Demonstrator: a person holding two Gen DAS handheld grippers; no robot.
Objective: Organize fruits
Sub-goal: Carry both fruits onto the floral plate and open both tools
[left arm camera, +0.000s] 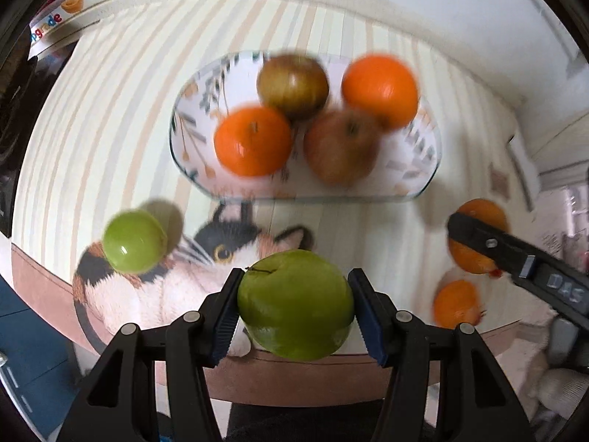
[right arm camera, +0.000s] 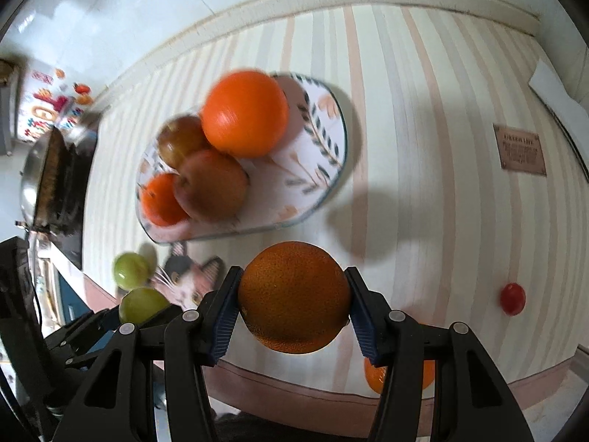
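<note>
The left gripper (left arm camera: 294,304) is closed on a green apple (left arm camera: 295,304), its ribbed blue pads (left arm camera: 225,313) pressed against the fruit's two sides. The apple is smooth and glossy, round, with a short dark stem in a dimple at its top. It sits between the fingertips, held above the near edge of the table (left arm camera: 110,110).

The right gripper (right arm camera: 293,298) grips an orange (right arm camera: 294,296) the same way, pads touching left and right. Its skin is deep orange and finely pebbled, matte beside the apple's shine.

Farther back on the striped cloth lies an oval glass plate (left arm camera: 191,110) with a painted leaf pattern. It holds two bright, smooth oranges (left arm camera: 253,140) and two dull brownish-red apples (left arm camera: 340,145), all touching in a cluster and blurred in both views.

A smaller green apple (left arm camera: 134,240) rests on the cloth left of the left gripper, on a printed calico cat (left arm camera: 221,254). In the left view another orange (left arm camera: 456,304) lies on the table near the right gripper. In the right view a small red fruit (right arm camera: 512,298) sits well apart at the right, near a brown label (right arm camera: 519,149) on the cloth.
</note>
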